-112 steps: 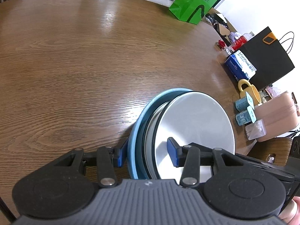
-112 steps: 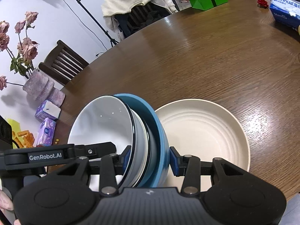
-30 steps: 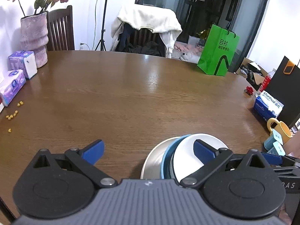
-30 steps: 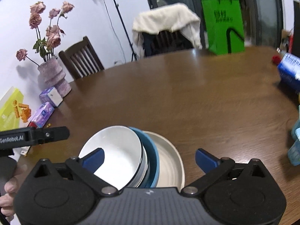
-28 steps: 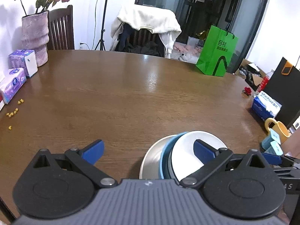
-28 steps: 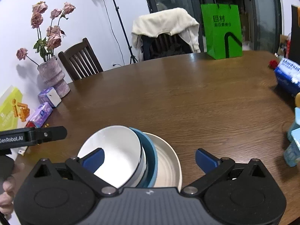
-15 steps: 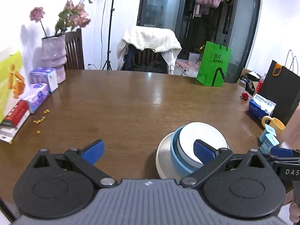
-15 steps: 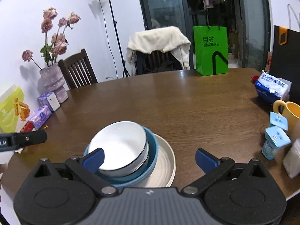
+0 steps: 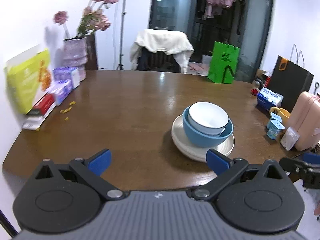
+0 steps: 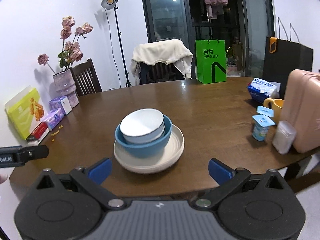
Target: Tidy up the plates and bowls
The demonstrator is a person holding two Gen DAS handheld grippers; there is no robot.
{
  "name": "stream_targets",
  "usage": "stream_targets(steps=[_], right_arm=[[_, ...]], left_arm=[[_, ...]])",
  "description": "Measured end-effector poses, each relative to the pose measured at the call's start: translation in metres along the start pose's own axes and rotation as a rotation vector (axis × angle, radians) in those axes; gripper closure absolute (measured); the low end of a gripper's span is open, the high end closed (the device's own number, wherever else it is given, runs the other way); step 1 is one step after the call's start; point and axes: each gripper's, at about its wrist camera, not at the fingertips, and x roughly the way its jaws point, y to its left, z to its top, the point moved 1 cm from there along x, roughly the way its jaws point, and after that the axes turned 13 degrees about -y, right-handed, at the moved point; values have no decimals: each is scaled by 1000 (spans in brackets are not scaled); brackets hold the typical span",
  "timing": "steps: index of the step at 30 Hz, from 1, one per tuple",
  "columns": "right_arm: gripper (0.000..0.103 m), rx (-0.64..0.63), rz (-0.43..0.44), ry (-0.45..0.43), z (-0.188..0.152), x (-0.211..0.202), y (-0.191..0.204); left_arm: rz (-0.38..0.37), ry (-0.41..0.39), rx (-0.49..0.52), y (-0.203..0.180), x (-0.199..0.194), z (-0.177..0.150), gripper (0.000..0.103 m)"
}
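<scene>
One cream plate (image 10: 149, 158), two nested bowls – one blue bowl (image 10: 144, 143), one white bowl (image 10: 142, 128), two small yogurt cups (image 10: 261, 128), one yellow mug (image 10: 275, 105), two paper bags – one green bag (image 10: 211, 62), one black bag (image 10: 286, 60), two open grippers – left gripper (image 9: 158, 161), right gripper (image 10: 159, 171)

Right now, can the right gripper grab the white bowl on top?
Probably yes. The right gripper is open and empty, facing the stack, and nothing sits between it and the white bowl. That bowl is nested in the blue bowl on the cream plate, with its rim exposed.
</scene>
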Motion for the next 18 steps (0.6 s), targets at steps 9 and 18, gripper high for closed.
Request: stream_targets(steps=[9, 18], right_arm=[[0, -39, 42, -36, -10, -62, -13], [0, -27, 94, -38, -18, -110, -37]], left_arm=[[55, -52, -32, -27, -72, -16, 0], [70, -59, -26, -61, -125, -37, 0]])
